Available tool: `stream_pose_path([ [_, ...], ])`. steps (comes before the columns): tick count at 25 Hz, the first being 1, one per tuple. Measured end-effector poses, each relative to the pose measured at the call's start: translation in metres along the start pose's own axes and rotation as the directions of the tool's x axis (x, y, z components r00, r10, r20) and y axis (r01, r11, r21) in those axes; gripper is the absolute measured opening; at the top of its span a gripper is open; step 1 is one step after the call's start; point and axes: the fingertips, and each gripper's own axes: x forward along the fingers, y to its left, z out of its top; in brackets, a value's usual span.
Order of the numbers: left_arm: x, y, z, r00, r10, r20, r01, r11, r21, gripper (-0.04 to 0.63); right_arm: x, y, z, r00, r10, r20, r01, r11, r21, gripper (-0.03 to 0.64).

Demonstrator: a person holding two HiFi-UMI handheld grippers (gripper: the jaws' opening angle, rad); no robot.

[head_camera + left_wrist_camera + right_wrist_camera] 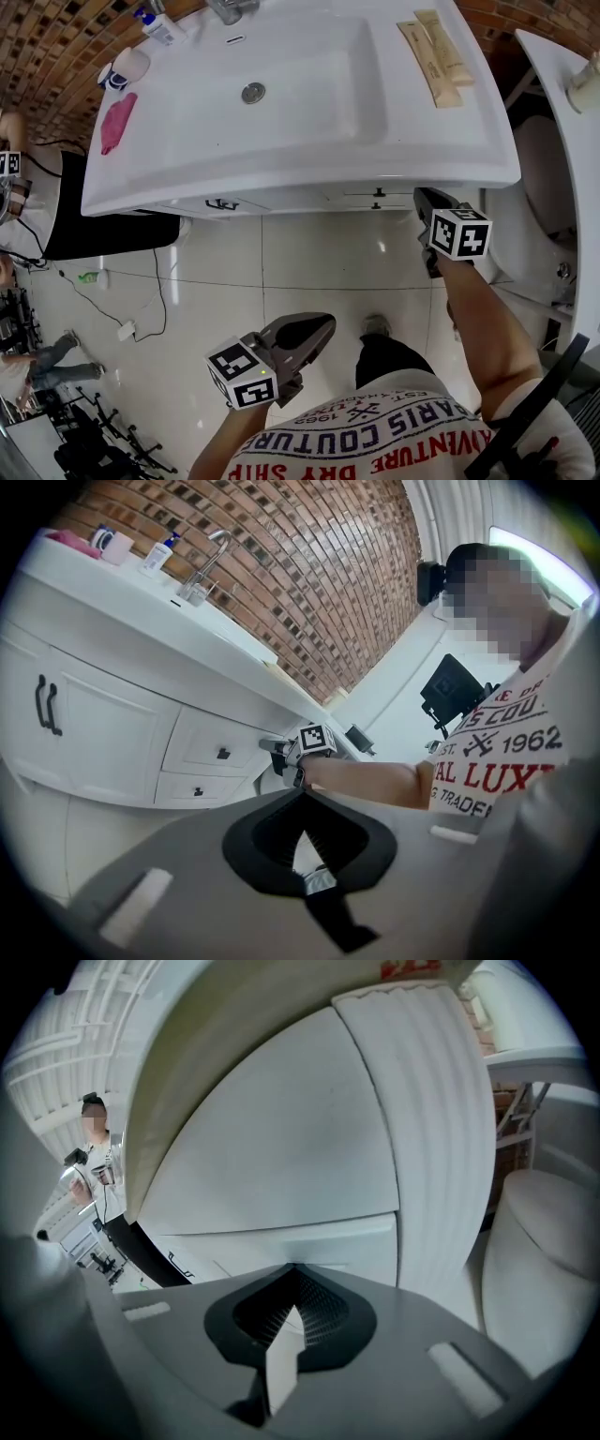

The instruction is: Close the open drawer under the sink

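The white vanity [281, 197] holds two small drawers under the sink's right half. In the left gripper view the upper drawer [211, 747] and the lower drawer [192, 789] each carry a black knob, and both fronts look about flush with the cabinet. My right gripper [422, 195] is shut, and its tip is right at the upper drawer's right end. In the right gripper view its shut tip [292, 1269] lies against the white drawer face [281, 1241]. My left gripper [328, 323] hangs low over the floor, well away from the cabinet, shut and holding nothing.
A white toilet [539, 187] stands close on the right of the vanity. A black object [103, 230] and cables [141, 300] lie on the tiled floor at left. On the countertop are two tan tubes [433, 52], a pink cloth [117, 122] and a soap bottle [161, 26].
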Motion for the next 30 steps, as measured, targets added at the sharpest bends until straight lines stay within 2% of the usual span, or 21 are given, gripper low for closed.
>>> stream_pose_path([
  [3, 0.0, -0.009, -0.003, 1.0, -0.01, -0.002, 0.01, 1.0, 0.012, -0.018, -0.016, 0.003, 0.001, 1.0, 0.01, -0.001, -0.01, 1.0, -0.026, 0.008],
  [7, -0.002, -0.028, -0.009, 0.999, -0.041, 0.001, 0.041, 0.999, 0.03, -0.018, -0.062, 0.025, -0.021, 0.998, 0.058, -0.024, -0.058, 0.998, -0.017, 0.008],
  [11, -0.009, -0.055, -0.018, 0.996, -0.085, 0.016, 0.084, 0.995, 0.061, -0.018, -0.133, 0.076, -0.046, 0.986, 0.162, -0.025, -0.163, 0.986, -0.018, 0.008],
  [15, -0.028, -0.097, -0.035, 0.991, -0.131, 0.03, 0.127, 0.986, 0.111, -0.018, -0.224, 0.143, -0.069, 0.962, 0.271, 0.014, -0.27, 0.961, -0.068, 0.008],
  [22, -0.114, -0.217, -0.076, 0.974, -0.221, 0.059, 0.197, 0.942, 0.271, -0.018, -0.406, 0.276, -0.113, 0.921, 0.376, 0.102, -0.347, 0.911, -0.225, 0.008],
  [26, -0.174, -0.295, -0.12, 0.962, -0.262, 0.076, 0.22, 0.911, 0.348, -0.018, -0.505, 0.334, -0.156, 0.906, 0.396, 0.147, -0.345, 0.895, -0.284, 0.007],
  [30, -0.224, -0.354, -0.145, 0.95, -0.297, 0.1, 0.229, 0.875, 0.425, -0.018, -0.574, 0.38, -0.181, 0.892, 0.406, 0.198, -0.33, 0.885, -0.329, 0.006],
])
